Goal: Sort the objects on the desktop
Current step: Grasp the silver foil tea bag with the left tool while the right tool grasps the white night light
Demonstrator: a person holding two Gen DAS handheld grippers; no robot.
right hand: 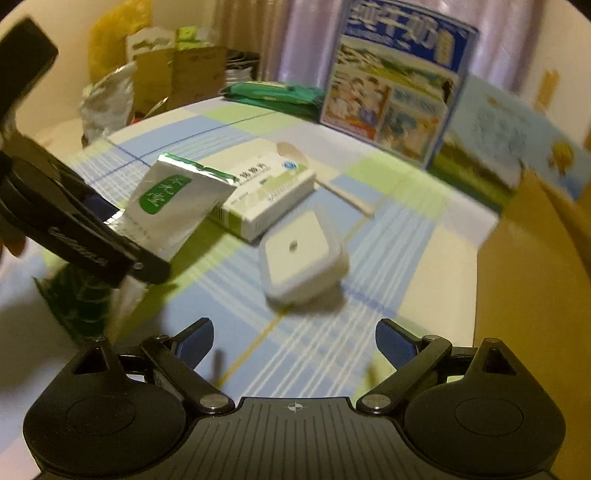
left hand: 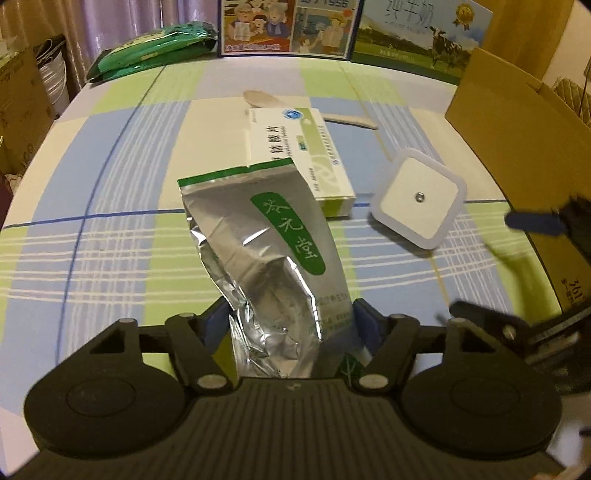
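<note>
My left gripper is shut on a silver foil pouch with a green label, holding it up above the checked tablecloth; the right wrist view shows the same foil pouch in the left gripper. Behind it lies a white medicine box. A white square night light sits to the right of the pouch. My right gripper is open just in front of the night light, nothing between its fingers. A wooden spoon lies beyond the box.
An open cardboard box stands at the table's right edge. Green packets and printed cartons line the far edge. A dark green pouch lies near the left gripper in the right wrist view.
</note>
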